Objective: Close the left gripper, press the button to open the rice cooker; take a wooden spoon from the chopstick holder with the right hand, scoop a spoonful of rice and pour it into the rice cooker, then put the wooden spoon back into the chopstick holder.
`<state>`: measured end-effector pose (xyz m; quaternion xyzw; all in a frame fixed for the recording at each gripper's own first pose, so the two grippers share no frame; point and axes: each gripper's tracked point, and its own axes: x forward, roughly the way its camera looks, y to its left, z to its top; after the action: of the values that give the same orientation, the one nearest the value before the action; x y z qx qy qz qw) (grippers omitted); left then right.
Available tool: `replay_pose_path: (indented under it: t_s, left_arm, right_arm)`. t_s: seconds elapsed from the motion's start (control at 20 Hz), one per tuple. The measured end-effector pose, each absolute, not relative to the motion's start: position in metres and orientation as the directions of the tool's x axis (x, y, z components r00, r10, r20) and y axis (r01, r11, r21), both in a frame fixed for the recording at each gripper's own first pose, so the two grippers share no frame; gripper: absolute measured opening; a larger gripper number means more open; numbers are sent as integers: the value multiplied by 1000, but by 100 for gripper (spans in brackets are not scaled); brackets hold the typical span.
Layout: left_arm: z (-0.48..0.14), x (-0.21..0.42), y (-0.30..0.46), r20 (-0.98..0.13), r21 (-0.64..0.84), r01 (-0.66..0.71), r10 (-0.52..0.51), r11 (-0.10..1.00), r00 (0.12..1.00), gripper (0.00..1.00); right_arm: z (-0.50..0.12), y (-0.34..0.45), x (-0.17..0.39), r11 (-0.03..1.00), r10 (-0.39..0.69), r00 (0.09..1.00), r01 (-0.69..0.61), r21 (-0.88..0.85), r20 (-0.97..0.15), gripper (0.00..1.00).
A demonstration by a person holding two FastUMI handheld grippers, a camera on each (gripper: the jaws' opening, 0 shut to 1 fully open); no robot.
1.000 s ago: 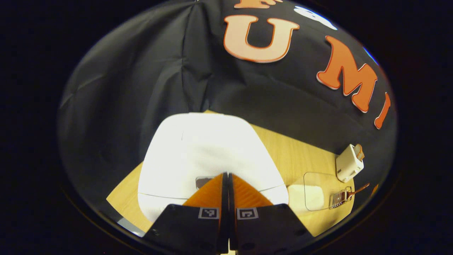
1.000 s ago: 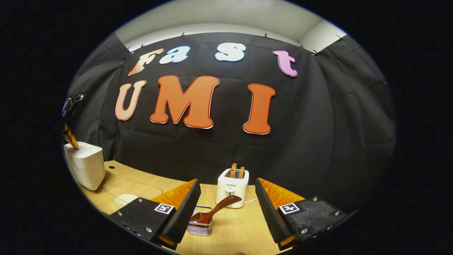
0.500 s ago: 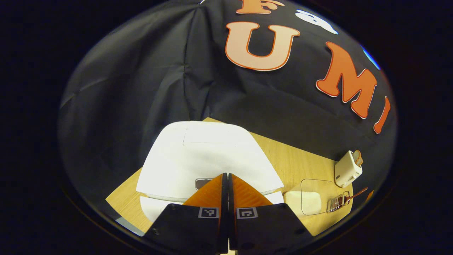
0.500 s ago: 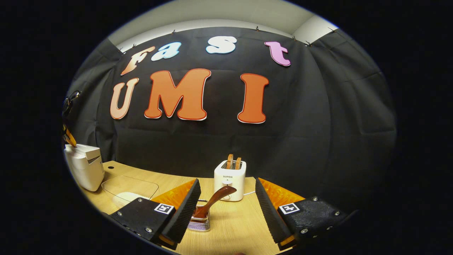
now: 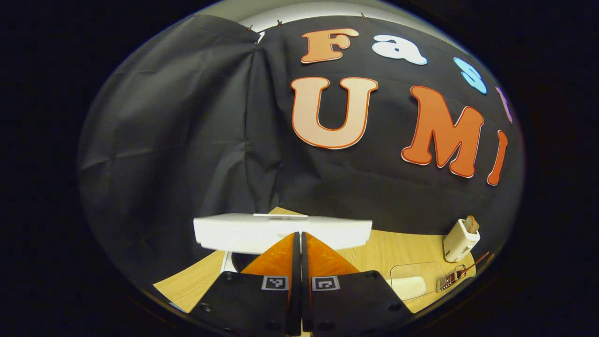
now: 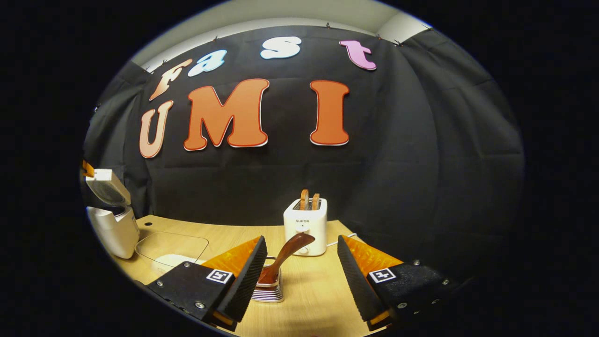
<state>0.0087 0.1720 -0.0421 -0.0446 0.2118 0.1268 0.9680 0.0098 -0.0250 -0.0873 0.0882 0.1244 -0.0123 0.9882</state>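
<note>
Left gripper [image 5: 298, 243]: jaws closed, empty, before the rice cooker's [image 6: 113, 220] raised lid [image 5: 281, 231].
Right gripper [image 6: 299, 262]: jaws open, empty.
Spoon [image 6: 285, 255]: in holder [image 6: 269, 290], 12 o'clock from right gripper.
Toaster [image 6: 305, 227]: behind holder.
Clear container [image 6: 171, 245]: 10 o'clock, holding rice.

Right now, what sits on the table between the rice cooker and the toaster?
In the right gripper view, a clear container holding white rice lies between the rice cooker and toaster.

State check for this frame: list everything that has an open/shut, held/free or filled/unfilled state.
rice cooker: lid up, open
left gripper: shut, holding nothing
right gripper: open, holding nothing
wooden spoon: free, standing in the chopstick holder
toaster: two slices up in its slots
clear container: rice inside
</note>
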Motion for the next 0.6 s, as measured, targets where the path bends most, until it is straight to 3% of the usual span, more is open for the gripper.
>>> replay_pose_path:
  t_s: [0.4, 0.45, 0.5, 0.6]
  left_arm:
    - [-37, 0, 158, -377, -6, -222, 203, 975, 903, 4]
    - [-37, 1, 156, -373, -9, -215, 196, 977, 907, 4]
    - [-39, 0, 155, -377, -9, -213, 194, 977, 906, 4]
    - [-41, -2, 153, -369, 1, -212, 197, 977, 908, 5]
  right_arm:
    - [-113, -8, 33, 948, 57, 947, 48, 315, -315, 87]
    - [-115, -7, 38, 943, 60, 946, 51, 329, -318, 92]
    - [-117, -7, 40, 937, 60, 946, 57, 344, -319, 86]
    - [-127, -9, 48, 922, 55, 940, 82, 378, -338, 84]
